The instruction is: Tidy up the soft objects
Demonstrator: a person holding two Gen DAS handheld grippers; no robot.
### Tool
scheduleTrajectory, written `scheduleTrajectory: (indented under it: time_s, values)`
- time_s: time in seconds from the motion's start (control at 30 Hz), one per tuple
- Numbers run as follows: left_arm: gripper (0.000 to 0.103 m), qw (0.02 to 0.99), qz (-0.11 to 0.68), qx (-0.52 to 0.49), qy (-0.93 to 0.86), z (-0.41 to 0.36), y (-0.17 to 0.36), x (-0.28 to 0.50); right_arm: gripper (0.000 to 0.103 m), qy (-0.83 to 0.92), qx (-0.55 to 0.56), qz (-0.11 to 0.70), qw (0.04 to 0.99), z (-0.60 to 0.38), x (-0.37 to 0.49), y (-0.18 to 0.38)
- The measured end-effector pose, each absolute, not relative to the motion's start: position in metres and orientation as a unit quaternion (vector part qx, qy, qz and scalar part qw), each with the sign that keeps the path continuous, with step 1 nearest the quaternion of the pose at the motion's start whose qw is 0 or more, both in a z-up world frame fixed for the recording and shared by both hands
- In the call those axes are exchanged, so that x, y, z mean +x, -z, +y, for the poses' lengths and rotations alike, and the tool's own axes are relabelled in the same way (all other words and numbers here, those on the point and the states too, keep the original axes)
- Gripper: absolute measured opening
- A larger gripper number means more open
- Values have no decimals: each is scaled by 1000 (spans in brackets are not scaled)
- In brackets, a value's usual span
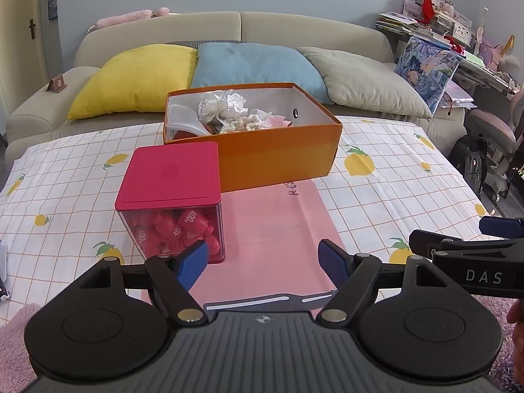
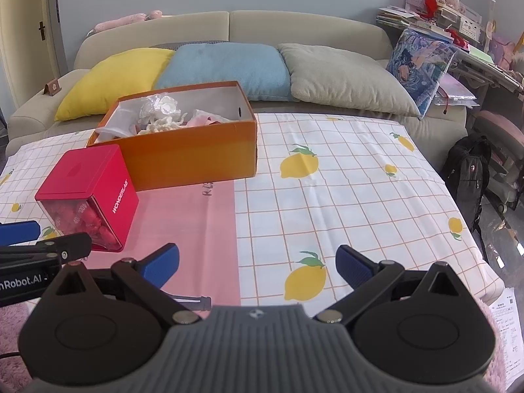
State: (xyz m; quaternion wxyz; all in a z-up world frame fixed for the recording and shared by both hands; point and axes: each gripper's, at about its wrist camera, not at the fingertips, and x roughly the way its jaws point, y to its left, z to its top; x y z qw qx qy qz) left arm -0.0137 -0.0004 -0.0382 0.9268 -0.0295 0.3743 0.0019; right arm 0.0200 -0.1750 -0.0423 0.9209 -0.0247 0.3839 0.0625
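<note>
Left wrist view has the left gripper (image 1: 263, 262) spread wide and empty over a flat pink plastic mailer bag (image 1: 271, 229) near the front edge of the lemon-print cloth (image 1: 393, 177); the right gripper (image 2: 257, 267) hangs just as open beside it. Thin and slick, that bag may slip or drag the red-lidded clear cube box (image 1: 170, 199) of red capsules touching it. Behind, the open orange cardboard box (image 1: 262, 154) holds the soft things — white wrapping, a knitted piece, pink cloth.
</note>
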Motion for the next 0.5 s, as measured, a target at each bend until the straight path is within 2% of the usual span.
scheduleTrajectory:
  time_s: [0.5]
  values:
    - [89,927,374,-31,-2,0,39,-13,100,-63,-26,384,921,-173,19,42]
